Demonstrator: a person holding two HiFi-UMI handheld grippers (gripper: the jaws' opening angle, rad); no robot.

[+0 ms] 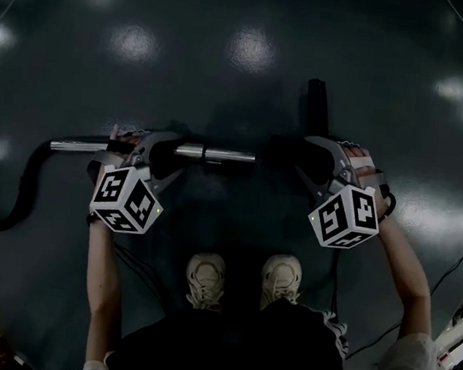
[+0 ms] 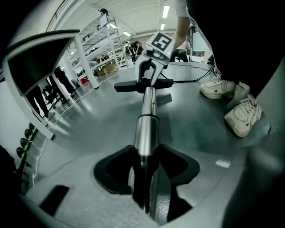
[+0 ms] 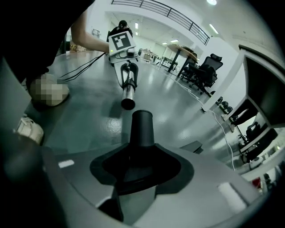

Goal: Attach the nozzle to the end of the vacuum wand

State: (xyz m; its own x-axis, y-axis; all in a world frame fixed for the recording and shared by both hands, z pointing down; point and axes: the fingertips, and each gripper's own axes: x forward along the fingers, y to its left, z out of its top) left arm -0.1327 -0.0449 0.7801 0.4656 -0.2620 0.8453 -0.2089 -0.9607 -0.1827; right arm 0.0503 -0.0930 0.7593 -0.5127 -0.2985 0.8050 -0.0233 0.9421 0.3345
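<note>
Your left gripper (image 2: 145, 161) pinches the wand (image 2: 144, 127), your right gripper (image 3: 141, 162) pinches the nozzle (image 3: 141, 128) just off the wand's end; next, line up and push on.

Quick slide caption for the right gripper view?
Right gripper holds the nozzle lined up with the wand, not yet joined.

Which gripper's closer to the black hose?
Left. The left gripper grips the wand near the hose end; the right gripper holds the nozzle beyond the wand's open tip.

The wand (image 1: 218, 154) is silver, the nozzle (image 3: 141, 129) black, the cubes (image 1: 125, 199) black-and-white patterned.
</note>
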